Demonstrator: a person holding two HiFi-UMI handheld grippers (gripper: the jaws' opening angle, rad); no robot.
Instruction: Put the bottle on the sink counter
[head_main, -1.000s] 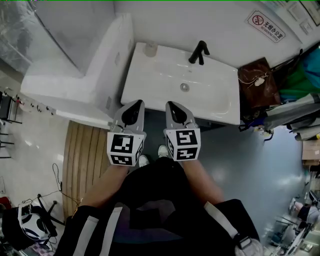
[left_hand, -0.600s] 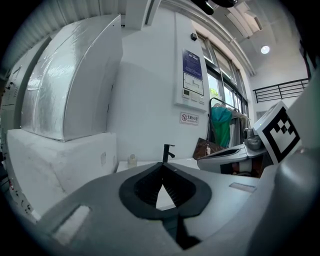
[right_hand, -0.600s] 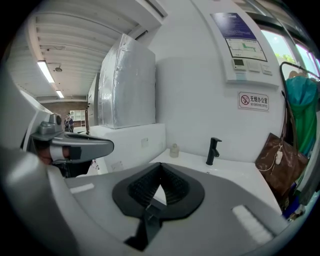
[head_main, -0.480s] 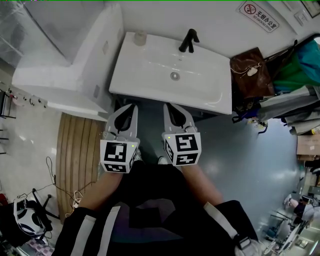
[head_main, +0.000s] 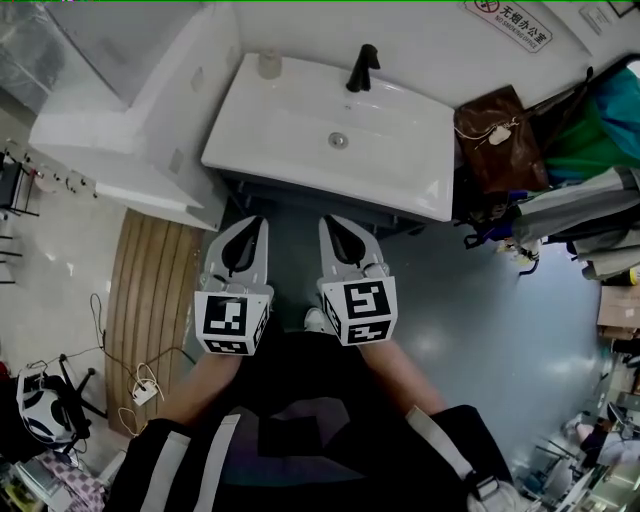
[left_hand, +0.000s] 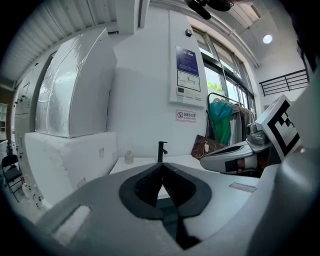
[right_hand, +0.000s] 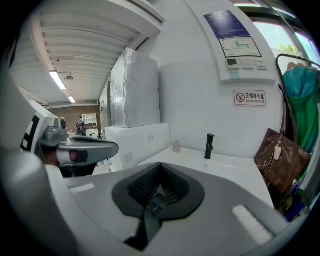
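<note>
Red-ringed no-smoking sign (right_hand: 249, 98) reads "无烟办公室" on wall behind sink counter (head_main: 285, 125).

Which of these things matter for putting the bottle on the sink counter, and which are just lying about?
For the job: bottle, sink counter, left gripper, right gripper.
Just lying about: black tap, brown bag, wooden mat, wall sign.

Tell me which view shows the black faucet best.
The right gripper view: the faucet stands side-on and unobstructed against the white wall, its whole upright shape clear. The head view shows it from above, foreshortened, at the sink's back edge. The left gripper view shows it smaller, near the picture's middle.
</note>
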